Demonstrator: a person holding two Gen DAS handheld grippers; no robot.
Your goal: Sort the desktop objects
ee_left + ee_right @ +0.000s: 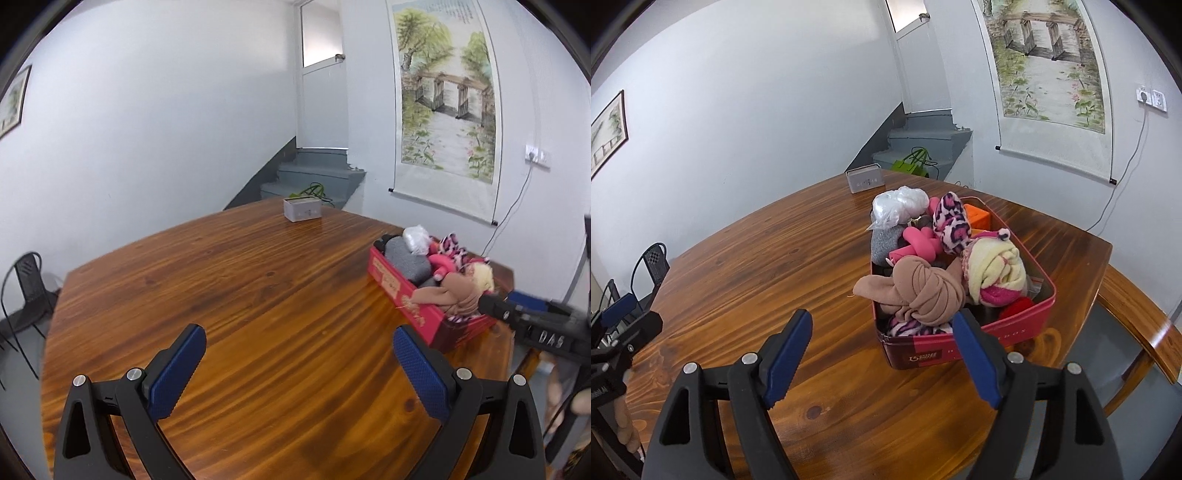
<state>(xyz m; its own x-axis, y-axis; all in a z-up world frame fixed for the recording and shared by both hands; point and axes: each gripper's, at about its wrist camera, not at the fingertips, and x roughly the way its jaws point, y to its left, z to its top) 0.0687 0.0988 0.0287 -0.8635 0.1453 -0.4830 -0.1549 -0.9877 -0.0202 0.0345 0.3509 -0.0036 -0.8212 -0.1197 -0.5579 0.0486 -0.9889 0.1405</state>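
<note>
Right gripper (882, 334) spread wide and empty at the near end of the red tin (1039, 326); left gripper (299, 350) likewise spread, holding nothing, over bare table (221, 280).

One tin, on the table's right side, heaped past its rim: one tan knotted roll (923, 291) at the near end with a tail over the left wall, one yellow-pink roll (995, 271) beside it, one leopard-print roll (951, 221), one pink toy (919, 247), one grey roll (884, 240), one clear plastic wad (899, 206), one orange block (979, 218), one red piece (1015, 308). More leopard print shows under the tan roll. One small grey box (302, 208) stands apart at the far edge. Both grippers are level, pointing forward.
</note>
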